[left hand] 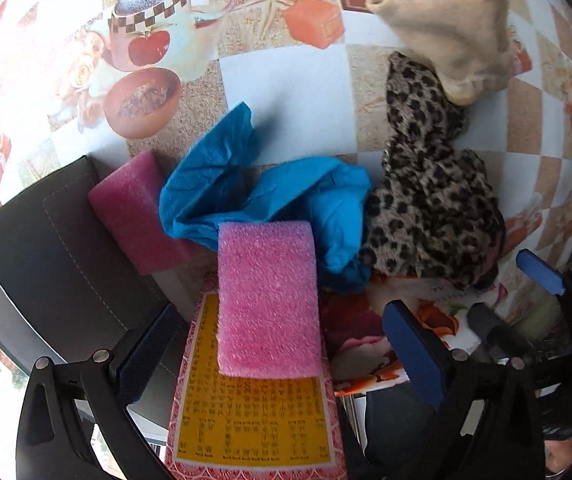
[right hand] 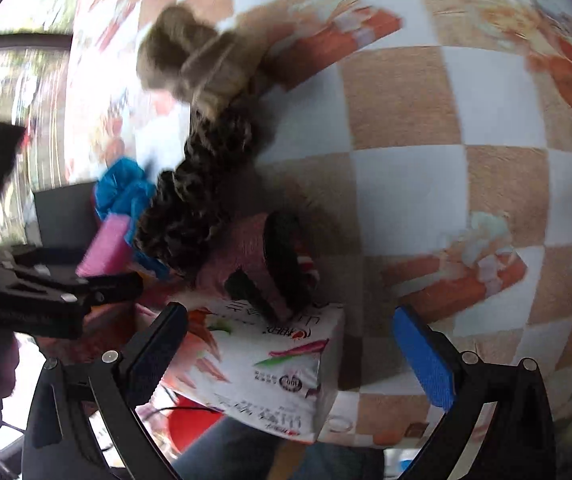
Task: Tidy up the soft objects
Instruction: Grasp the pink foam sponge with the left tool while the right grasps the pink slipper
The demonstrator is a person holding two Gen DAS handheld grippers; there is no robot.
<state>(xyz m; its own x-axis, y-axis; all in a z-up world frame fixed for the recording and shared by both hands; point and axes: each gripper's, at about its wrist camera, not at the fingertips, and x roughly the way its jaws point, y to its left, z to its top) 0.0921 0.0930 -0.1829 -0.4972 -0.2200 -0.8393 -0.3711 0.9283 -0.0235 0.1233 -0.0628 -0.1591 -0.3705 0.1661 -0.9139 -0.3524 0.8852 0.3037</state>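
My left gripper [left hand: 282, 344]: wide open — my two fingers stand far apart and grip nothing.
My left fingers: one dark pad [left hand: 148, 356] on the left, one blue pad [left hand: 414, 356] on the right, both pointing forward and down at the table.
My right gripper [right hand: 290, 356]: wide open too, with nothing between its fingers.
My right fingers: a dark pad [right hand: 154, 354] on the left, a blue pad [right hand: 424, 360] on the right.
Side by side: each gripper can be seen from the other one's camera — the two are near each other.
Picture: the right view is blurry.
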